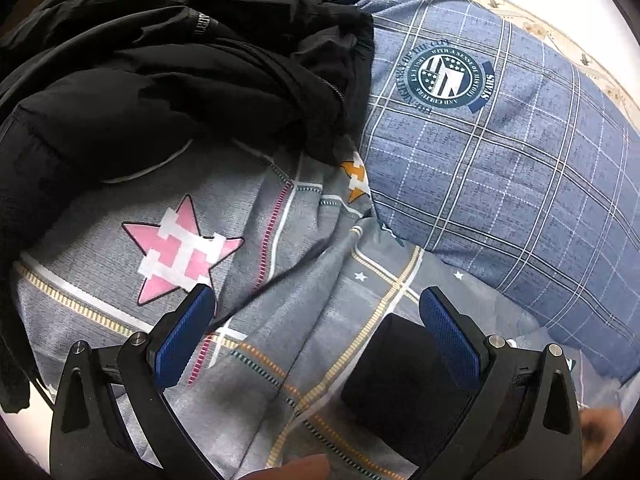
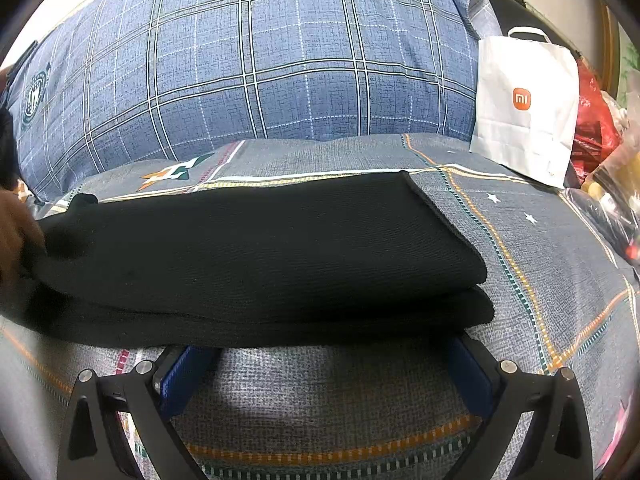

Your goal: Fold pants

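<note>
Left wrist view, far left: a heap of black jackets (image 1: 168, 68) lies piled on the grey patterned bedsheet (image 1: 100, 240), covering its upper left part. Just below the heap's edge the sheet shows a pink star print (image 1: 176, 252).

Your left gripper (image 1: 316, 320) hangs over the sheet with its blue-padded fingers (image 1: 182, 344) spread wide apart and nothing between them. One black folded end of the pants (image 1: 400, 384) sits on the sheet just inside the right-hand finger; you cannot tell whether it touches the pad. To the right a blue plaid pillow (image 1: 520, 168) with a round crest rests on the sheet, well apart from the gripper.

Right wrist view, left edge: a blurred hand (image 2: 16, 232) touches the left end of the pants (image 2: 248, 256). The pants lie folded in stacked layers flat on the bedsheet (image 2: 540, 260), spanning most of the frame in front of the pillow (image 2: 280, 60).

Your right gripper (image 2: 328, 350) sits low against the near edge of the pants. Its fingers (image 2: 184, 376) stand wide apart, tips hidden under the fabric's edge, gripping nothing visible.

Far right: a white paper bag (image 2: 524, 120) with an orange logo stands on the sheet, leaning by the pillow's corner. Beside it sits a red bag (image 2: 592, 128).
</note>
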The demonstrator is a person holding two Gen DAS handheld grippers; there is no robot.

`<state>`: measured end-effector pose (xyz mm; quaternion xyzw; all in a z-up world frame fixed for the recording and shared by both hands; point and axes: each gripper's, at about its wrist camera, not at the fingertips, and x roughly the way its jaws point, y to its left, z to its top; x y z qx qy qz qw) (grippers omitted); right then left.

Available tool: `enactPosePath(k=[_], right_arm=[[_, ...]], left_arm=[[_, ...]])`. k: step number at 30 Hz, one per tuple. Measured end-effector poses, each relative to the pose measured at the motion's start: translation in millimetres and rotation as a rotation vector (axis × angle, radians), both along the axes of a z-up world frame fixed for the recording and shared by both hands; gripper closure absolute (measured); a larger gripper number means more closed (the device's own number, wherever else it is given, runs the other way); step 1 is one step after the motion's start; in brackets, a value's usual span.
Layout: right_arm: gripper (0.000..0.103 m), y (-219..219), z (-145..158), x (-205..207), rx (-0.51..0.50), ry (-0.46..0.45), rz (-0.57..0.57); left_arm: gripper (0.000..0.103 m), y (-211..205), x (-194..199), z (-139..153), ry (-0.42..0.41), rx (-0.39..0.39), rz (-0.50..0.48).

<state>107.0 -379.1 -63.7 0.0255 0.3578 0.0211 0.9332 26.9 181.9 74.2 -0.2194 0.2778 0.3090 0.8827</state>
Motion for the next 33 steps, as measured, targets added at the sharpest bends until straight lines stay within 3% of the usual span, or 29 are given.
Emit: enactPosePath(k=[9, 17, 23, 26, 29, 31, 33], right_arm=[[0.000, -1, 1, 2, 0.000, 0.000, 0.000], [0.000, -1, 2, 3, 0.000, 0.001, 0.000], [0.000, -1, 2, 3, 0.000, 0.001, 0.000], [0.000, -1, 2, 3, 0.000, 0.001, 0.000], [0.000, -1, 2, 3, 0.000, 0.001, 0.000], [0.000, -1, 2, 3, 0.000, 0.001, 0.000], [0.000, -1, 2, 2, 0.000, 0.001, 0.000]], left_arm=[[0.000, 5, 6, -9, 0.036, -0.031, -0.006], [0.000, -1, 7, -30, 0.109, -0.095, -0.082], [0.000, -15, 3, -55, 0.192, -0.235, -0.259], [0.000, -14, 0, -55, 0.160, -0.308, -0.330], [0.000, -9, -3, -74, 0.217, -0.405, -0.343], [0.000, -4, -6, -94, 0.229, -0.548, -0.345], [0.000, -6, -6, -86, 0.167, -0.531, -0.353]])
